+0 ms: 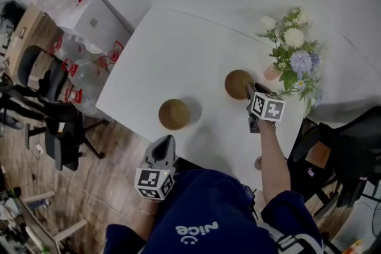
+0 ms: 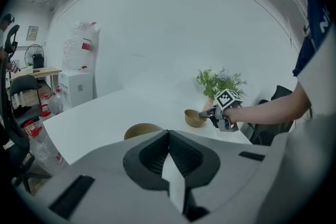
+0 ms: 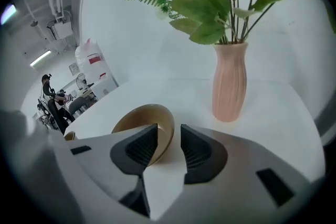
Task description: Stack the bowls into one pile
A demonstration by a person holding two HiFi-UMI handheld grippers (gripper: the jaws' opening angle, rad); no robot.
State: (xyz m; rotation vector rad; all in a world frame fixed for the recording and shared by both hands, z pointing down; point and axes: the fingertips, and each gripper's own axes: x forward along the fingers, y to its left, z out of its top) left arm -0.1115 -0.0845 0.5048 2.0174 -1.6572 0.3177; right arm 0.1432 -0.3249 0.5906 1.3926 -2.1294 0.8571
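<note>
Head view: on the white table [image 1: 178, 50] stand two brown bowls, well apart. The near bowl [image 1: 174, 114] sits toward 7 o'clock from the table's middle, and the far bowl [image 1: 239, 84] lies at 2 o'clock from it. The left gripper [image 1: 167, 141] hangs just off the table edge at 6 o'clock from the near bowl, without touching it. The right gripper [image 1: 250, 92] reaches the far bowl's rim from 4 o'clock. A bunch of flowers [image 1: 294, 56] stands at 2 o'clock from the far bowl.

Left gripper view: the left gripper [image 2: 168, 134] has its jaws closed tip to tip, with nothing between them. The near bowl [image 2: 142, 130] shows just past the jaws at 11 o'clock. The far bowl [image 2: 194, 118] is farther off at 1 o'clock, with the right gripper [image 2: 207, 112] at its rim.

Right gripper view: the right gripper [image 3: 169, 128] has its jaws apart, astride the rim of the far bowl [image 3: 144, 123]. The left jaw is over the bowl's inside, and a gap shows at the right jaw. A pink vase [image 3: 229, 81] stands at 1 o'clock.
</note>
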